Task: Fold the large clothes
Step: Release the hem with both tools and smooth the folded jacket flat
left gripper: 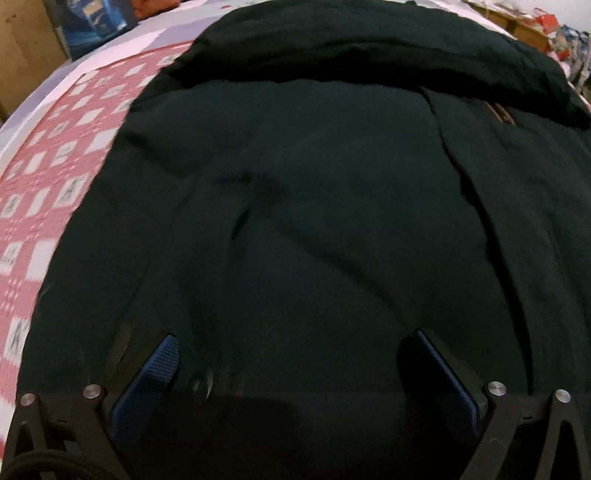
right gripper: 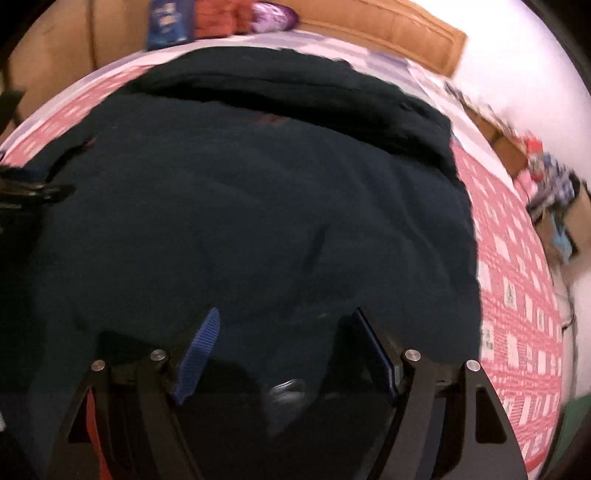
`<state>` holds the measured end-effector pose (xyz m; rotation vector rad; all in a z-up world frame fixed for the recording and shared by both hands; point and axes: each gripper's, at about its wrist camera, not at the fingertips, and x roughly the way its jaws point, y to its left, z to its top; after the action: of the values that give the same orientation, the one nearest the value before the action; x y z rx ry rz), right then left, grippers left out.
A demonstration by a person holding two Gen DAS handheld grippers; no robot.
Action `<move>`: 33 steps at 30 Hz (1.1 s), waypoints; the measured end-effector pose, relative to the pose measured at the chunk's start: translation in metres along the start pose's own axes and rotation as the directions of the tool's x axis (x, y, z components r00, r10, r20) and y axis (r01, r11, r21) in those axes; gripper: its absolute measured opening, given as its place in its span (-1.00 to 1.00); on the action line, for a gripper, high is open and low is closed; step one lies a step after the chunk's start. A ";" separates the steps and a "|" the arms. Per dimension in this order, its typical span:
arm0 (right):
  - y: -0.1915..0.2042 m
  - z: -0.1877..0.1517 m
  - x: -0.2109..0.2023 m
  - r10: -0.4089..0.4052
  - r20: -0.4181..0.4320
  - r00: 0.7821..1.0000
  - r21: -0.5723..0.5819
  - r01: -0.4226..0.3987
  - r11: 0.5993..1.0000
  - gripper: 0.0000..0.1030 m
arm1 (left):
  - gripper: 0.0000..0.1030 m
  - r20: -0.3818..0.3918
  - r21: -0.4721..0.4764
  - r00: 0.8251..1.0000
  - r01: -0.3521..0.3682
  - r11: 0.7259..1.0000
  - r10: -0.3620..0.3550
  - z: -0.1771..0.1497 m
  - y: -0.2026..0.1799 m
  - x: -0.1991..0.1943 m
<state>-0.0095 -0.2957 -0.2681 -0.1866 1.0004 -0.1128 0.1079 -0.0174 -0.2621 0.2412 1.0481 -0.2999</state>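
I see both my left gripper [left gripper: 295, 336] and right gripper [right gripper: 286, 314] with fingers spread, empty, above the dark black-green fabric garment [left gripper: 314, 206] on the pink-and-white checked bedspread [left gripper: 48, 184].

Blk gripper [left gripper: 295, 334], blue pads [left gripper: 147, 384], silver screws [left gripper: 92, 391]

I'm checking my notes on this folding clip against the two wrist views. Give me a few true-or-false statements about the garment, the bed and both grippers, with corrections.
1. The dark garment lies spread on a pink-and-white checked bedcover. True.
2. The left gripper is clamped on a sleeve. False: its jaws stand apart over the cloth, gripping nothing.
3. The right gripper is open. True.
4. The garment is white. False: it is black or very dark.
5. A blue box stands beyond the far edge of the bed. True.
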 end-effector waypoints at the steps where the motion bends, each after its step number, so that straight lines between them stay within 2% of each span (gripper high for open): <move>1: -0.010 -0.008 0.000 -0.002 -0.015 1.000 0.020 0.002 1.000 0.47 | 0.99 -0.003 -0.007 1.000 -0.022 1.000 0.022 -0.004 0.007 -0.002; 3: -0.042 -0.030 -0.001 0.005 -0.032 0.999 0.091 -0.002 0.996 0.49 | 1.00 -0.019 -0.032 0.997 -0.069 0.997 0.068 -0.016 0.028 -0.004; 4: -0.057 -0.037 -0.005 0.061 -0.006 0.998 0.129 -0.059 0.990 0.49 | 1.00 -0.035 -0.058 0.995 -0.096 0.994 0.094 -0.022 0.042 -0.003; 6: -0.063 -0.045 -0.017 0.059 0.000 0.998 0.094 -0.059 0.994 0.49 | 1.00 -0.055 -0.110 0.988 -0.151 0.982 0.145 -0.036 0.070 -0.007; 9: -0.064 -0.063 -0.024 -0.040 -0.043 0.998 0.060 0.042 0.997 0.49 | 1.00 -0.065 -0.111 0.986 -0.159 0.981 0.152 -0.047 0.090 -0.010; 10: -0.071 -0.070 -0.027 -0.024 -0.049 0.999 0.104 0.029 0.994 0.49 | 1.00 -0.062 -0.100 0.986 -0.163 0.982 0.157 -0.049 0.090 -0.013; 13: -0.079 -0.087 -0.037 -0.042 -0.076 0.996 0.209 0.057 0.976 0.49 | 1.00 -0.056 -0.089 0.986 -0.163 0.983 0.159 -0.058 0.084 -0.020; 17: -0.057 -0.095 -0.057 -0.098 -0.081 0.992 0.235 0.115 0.965 0.49 | 1.00 -0.024 -0.066 0.994 -0.110 0.992 0.109 -0.069 0.071 -0.031; 21: -0.007 -0.096 -0.069 -0.057 -0.057 0.997 0.199 0.067 0.978 0.49 | 0.99 0.015 0.021 1.000 -0.015 1.000 0.015 -0.087 0.045 -0.049; 23: 0.020 -0.096 -0.074 -0.035 -0.046 0.998 0.188 0.043 0.981 0.49 | 0.99 0.010 0.042 1.000 0.016 0.999 -0.017 -0.096 0.036 -0.053; 25: 0.046 -0.095 -0.077 -0.004 -0.037 0.999 0.196 0.011 0.981 0.49 | 0.99 0.017 0.062 0.999 0.033 0.998 -0.035 -0.103 0.035 -0.057; 27: 0.063 -0.098 -0.081 -0.015 -0.036 0.999 0.190 0.022 0.981 0.49 | 0.99 0.023 0.077 0.999 0.040 0.996 -0.042 -0.107 0.041 -0.059; 31: 0.052 -0.120 -0.088 -0.089 -0.069 0.994 0.239 0.103 0.965 0.49 | 1.00 0.033 0.067 0.999 -0.011 0.998 0.009 -0.118 0.078 -0.065; 33: 0.027 -0.140 -0.093 -0.168 -0.119 0.979 0.279 0.195 0.940 0.49 | 0.99 0.029 0.043 0.999 -0.022 0.999 0.021 -0.124 0.099 -0.066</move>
<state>-0.1770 -0.2677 -0.2707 -0.0040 1.0461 -0.4385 0.0121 0.1254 -0.2584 0.2858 1.0107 -0.3060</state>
